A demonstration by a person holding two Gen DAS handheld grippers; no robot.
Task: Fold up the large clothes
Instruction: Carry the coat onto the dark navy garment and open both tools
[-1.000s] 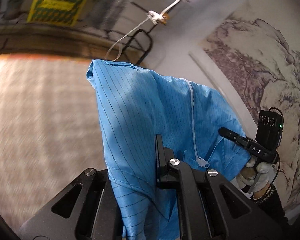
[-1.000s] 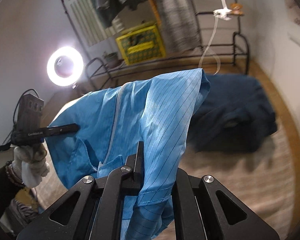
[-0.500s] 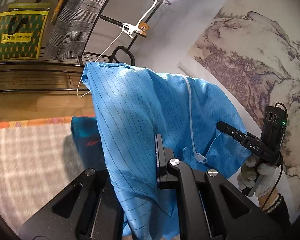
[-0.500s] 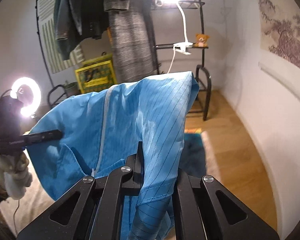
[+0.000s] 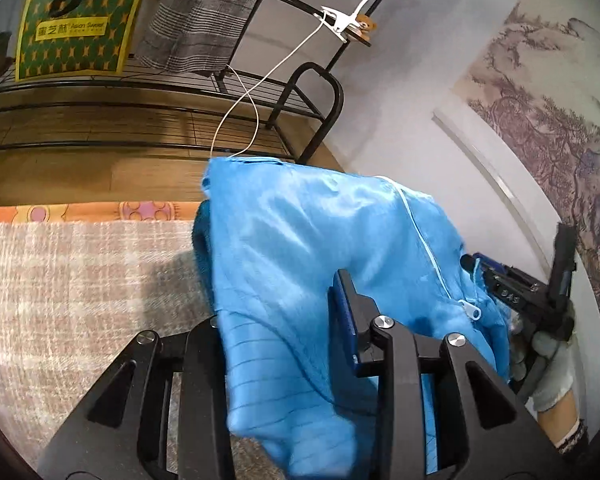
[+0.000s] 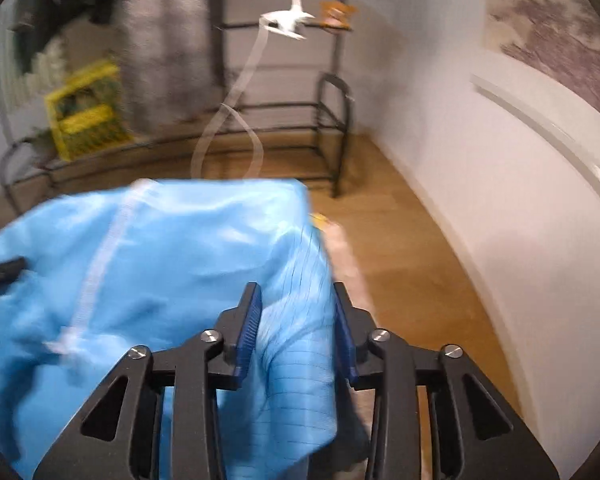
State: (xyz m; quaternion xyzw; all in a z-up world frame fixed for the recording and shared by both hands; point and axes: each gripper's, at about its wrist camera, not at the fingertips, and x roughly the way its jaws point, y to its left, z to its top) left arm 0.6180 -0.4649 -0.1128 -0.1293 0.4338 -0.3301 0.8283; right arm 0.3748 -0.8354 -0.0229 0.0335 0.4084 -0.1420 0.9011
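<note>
A light blue zip-front garment [image 5: 300,264] with thin dark stripes hangs between both grippers above a beige checked rug [image 5: 72,280]. In the left wrist view my left gripper [image 5: 280,316] has cloth draped between its jaws, which stand apart; the left finger is hidden by fabric. The right gripper [image 5: 512,292], in a gloved hand, shows at the right edge of that view. In the right wrist view my right gripper [image 6: 296,320] has its jaws spread, with a bunched fold of the garment [image 6: 172,276] lying loose between them. The left gripper's tip [image 6: 4,270] pokes in at the left.
A black metal rack [image 5: 308,112] with a yellow-green box [image 5: 76,20] and a grey plaid cloth [image 5: 204,12] stands behind. A white cable [image 5: 256,92] hangs from a clamp. A wall with a landscape painting [image 5: 560,128] is at the right. Wooden floor [image 6: 412,240] runs along the wall.
Both grippers have opened on the blue garment, which was pinched before. The garment has dropped lower toward the rug, and both cameras have tilted down.
</note>
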